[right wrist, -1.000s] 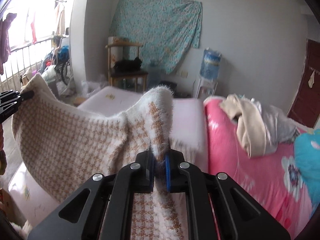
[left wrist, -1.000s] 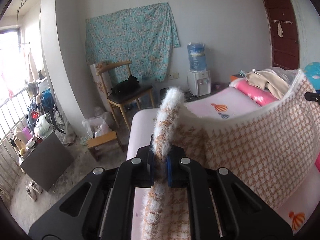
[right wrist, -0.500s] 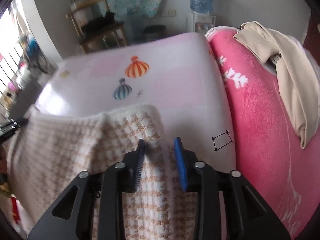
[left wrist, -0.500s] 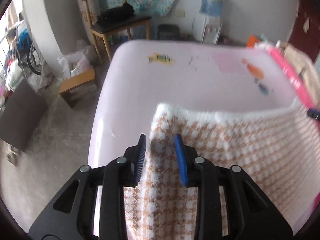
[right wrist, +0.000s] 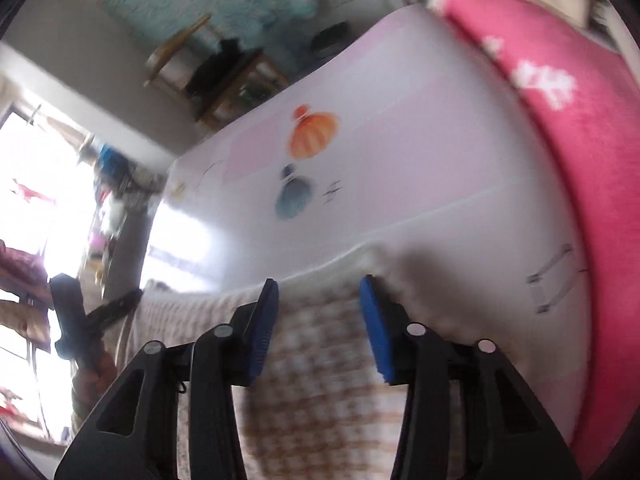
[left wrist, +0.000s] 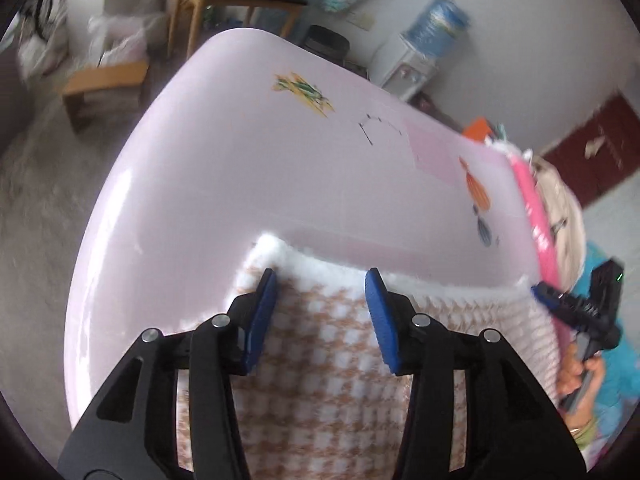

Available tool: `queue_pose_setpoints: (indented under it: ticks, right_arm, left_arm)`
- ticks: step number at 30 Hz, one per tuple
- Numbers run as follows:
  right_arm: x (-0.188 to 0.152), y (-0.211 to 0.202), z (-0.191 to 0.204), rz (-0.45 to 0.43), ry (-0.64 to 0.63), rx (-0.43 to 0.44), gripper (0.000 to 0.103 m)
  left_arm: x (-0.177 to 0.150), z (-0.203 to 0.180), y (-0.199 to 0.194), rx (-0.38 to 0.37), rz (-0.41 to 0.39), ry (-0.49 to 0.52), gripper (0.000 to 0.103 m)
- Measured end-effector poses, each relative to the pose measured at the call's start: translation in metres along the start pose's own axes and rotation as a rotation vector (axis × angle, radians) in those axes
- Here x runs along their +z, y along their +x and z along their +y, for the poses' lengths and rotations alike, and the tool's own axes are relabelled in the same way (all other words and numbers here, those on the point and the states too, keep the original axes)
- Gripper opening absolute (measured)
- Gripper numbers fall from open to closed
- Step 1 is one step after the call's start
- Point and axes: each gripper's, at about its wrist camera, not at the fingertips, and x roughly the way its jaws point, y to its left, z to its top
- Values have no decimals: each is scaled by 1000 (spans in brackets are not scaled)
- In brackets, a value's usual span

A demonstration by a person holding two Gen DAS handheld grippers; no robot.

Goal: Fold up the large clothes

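A fluffy white-and-tan houndstooth garment [left wrist: 320, 344] lies spread on the pale pink bed sheet [left wrist: 280, 160], its fuzzy white edge facing away from me. My left gripper [left wrist: 320, 280] hovers over the garment's left corner. Its jaws are opening, with cloth lying between the blue pads [left wrist: 266, 292] but not pinched. My right gripper [right wrist: 318, 284] is over the garment [right wrist: 316, 360] at its right corner. Its jaws are closing, the pads still apart, cloth between them unpressed. Each gripper shows at the edge of the other's view: right gripper [left wrist: 560, 304], left gripper [right wrist: 120, 304].
A bright pink blanket [right wrist: 580, 140] with beige clothes [left wrist: 560, 208] on it borders the sheet on the right. Beyond the bed are a wooden chair [left wrist: 236, 4], a low stool [left wrist: 104, 80] and a water dispenser [left wrist: 416, 52]. A hand [left wrist: 576, 372] holds the right gripper.
Both grippers came down from holding the garment up in the air, tipped toward the bed and let go. The garment's top edge now lies on the sheet.
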Motion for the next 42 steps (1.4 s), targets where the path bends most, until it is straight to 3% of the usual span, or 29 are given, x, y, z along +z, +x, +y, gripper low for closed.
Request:
queue_pose_setpoints:
  ticks: [2,5,7,10,13,16,17,21,24,26,28,30,32,34,37,40,42]
  right_arm:
    - [0,-16,-3,-42,-3,-89,43]
    - [-4,-43,15,-109,-70,-107,43]
    - [-14,-53,47,-133,-190,-99,46]
    - [-35,-42,93,-85,-367,-78,50]
    - [-61,-15,125,-27,-499,-123,50]
    - [-74,19,120,36,-531,-231,50]
    - [-75,20,116,18,-527,-224,50]
    - [-81,-12,124,13,-494,-211,49]
    - [-107,-40,145,-29,-562,-180,49]
    - [-125,-38,146,-19,-581,-172,49]
    - [-138,-23,144,19,-596,-228,49]
    - [-146,-7,137,11,-600,-248,50]
    - [-150,-14,144,-8,-604,-274,50]
    - [-163,-38,149,-37,-581,-216,50]
    - [-198,-62,155,-84,-600,-196,50]
    - [-225,-41,151,-37,-609,-211,50]
    - [-231,-35,146,-74,-589,-219,53]
  left_arm:
    - [2,7,-12,13,-22,-31,44]
    - [1,-6,-39,45,-96,15,44]
    - [-2,-27,-57,27,-132,91,44]
    - [-23,-80,-59,-18,-117,266,46]
    - [-50,-125,-38,28,-66,417,46]
    - [-69,-137,5,149,8,468,48]
    - [-70,-132,15,163,8,461,48]
    - [-80,-132,-8,167,-48,456,46]
    - [-105,-144,-38,133,-106,588,47]
    - [-127,-151,-48,97,-92,658,49]
    - [-146,-155,-40,141,-83,706,53]
    - [-156,-150,-21,222,-42,709,54]
    - [-155,-146,-27,196,-65,653,54]
    - [-160,-146,-48,177,-97,630,52]
    - [-187,-149,-77,109,-135,666,55]
    - [-213,-142,-63,146,-73,685,57]
    - [-222,-136,-48,179,-79,679,59]
